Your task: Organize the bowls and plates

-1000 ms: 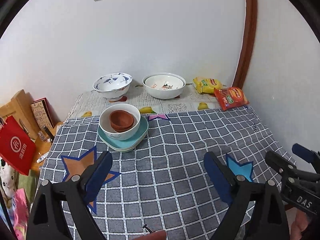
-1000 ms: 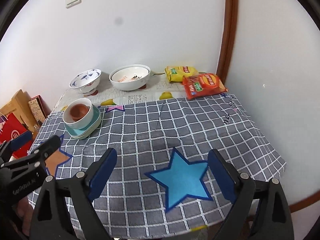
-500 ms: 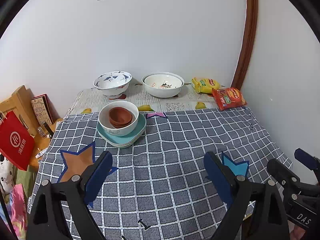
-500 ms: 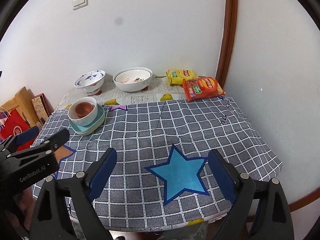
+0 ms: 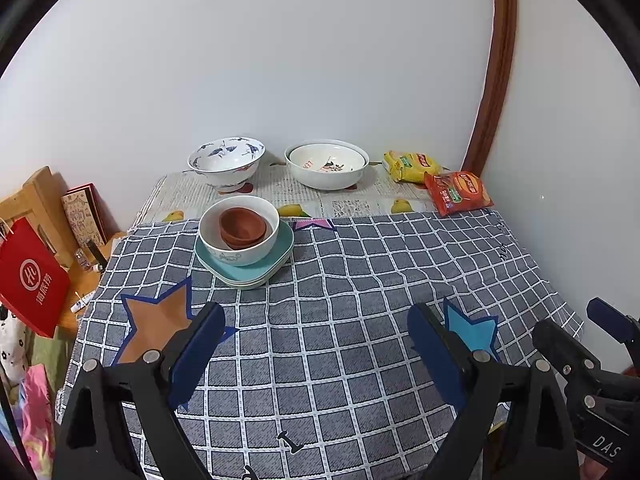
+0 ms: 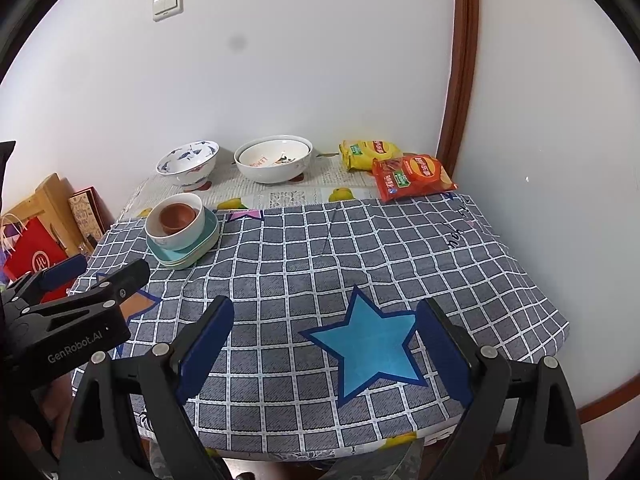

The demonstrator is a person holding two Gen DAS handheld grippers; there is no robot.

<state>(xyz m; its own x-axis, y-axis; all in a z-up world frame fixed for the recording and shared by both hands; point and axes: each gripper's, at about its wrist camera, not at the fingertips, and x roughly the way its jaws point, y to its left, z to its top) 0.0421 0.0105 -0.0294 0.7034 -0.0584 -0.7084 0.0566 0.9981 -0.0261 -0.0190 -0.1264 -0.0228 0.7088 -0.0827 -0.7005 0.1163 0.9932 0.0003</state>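
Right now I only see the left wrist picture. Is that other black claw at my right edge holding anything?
Observer: No. The right wrist view shows the right gripper wide open, with only cloth between its fingers.
Operator: What's the blue shape half hidden behind my claw?
Observer: A whole blue star printed on the checked cloth. It shows between that gripper's fingers.
Operator: Does my own claw appear there?
Observer: Yes, the left gripper is at the left edge, and its side reads GenRobot.AI.
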